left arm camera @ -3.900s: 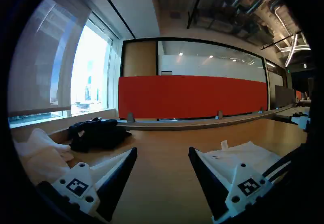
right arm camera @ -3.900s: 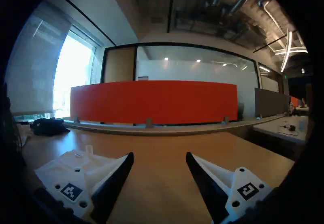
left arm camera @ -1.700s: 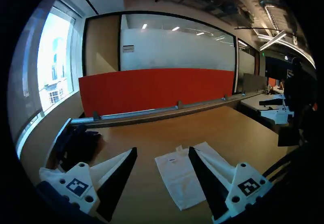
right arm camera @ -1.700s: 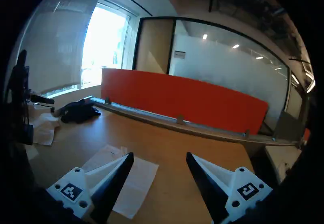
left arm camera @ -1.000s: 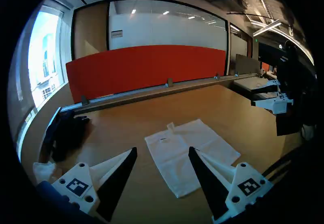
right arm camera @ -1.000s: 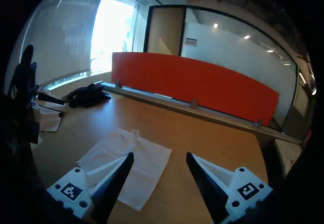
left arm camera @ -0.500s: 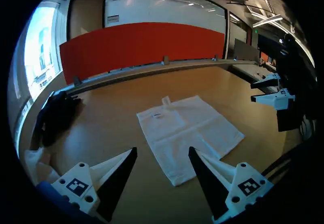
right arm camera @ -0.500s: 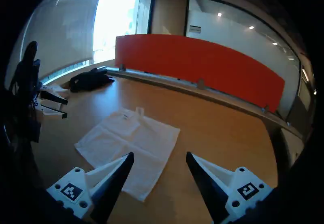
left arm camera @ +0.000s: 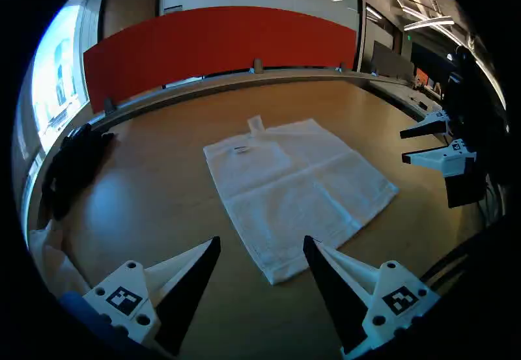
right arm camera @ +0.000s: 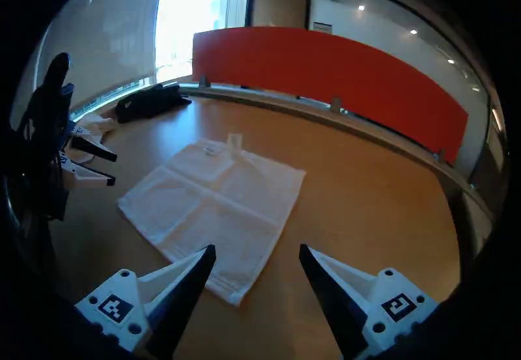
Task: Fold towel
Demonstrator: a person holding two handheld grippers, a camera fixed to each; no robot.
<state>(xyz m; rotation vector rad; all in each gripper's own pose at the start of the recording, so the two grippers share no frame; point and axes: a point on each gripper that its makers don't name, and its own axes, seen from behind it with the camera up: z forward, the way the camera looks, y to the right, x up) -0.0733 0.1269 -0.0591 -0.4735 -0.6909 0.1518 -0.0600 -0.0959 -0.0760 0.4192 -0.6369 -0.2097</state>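
Observation:
A white towel (left arm camera: 296, 181) lies spread flat on the wooden table (left arm camera: 163, 191), with fold creases and a small loop tag at its far edge. In the left gripper view my left gripper (left arm camera: 260, 246) hangs open above the towel's near corner, and the right gripper (left arm camera: 407, 145) shows open at the far right. In the right gripper view the towel (right arm camera: 215, 200) lies ahead, my right gripper (right arm camera: 256, 252) is open above its near edge, and the left gripper (right arm camera: 111, 168) shows at the left. Nothing is between either pair of fingers.
A dark bag (left arm camera: 75, 165) lies at the table's left end, also seen as the dark bag (right arm camera: 150, 101) by the window. White cloth (left arm camera: 49, 256) is piled at the near left. A red divider panel (left arm camera: 221, 38) runs along the table's far edge.
Both grippers rose from table level and tilted downward, so the towel came into full view and now lies below them. Both stayed open throughout.

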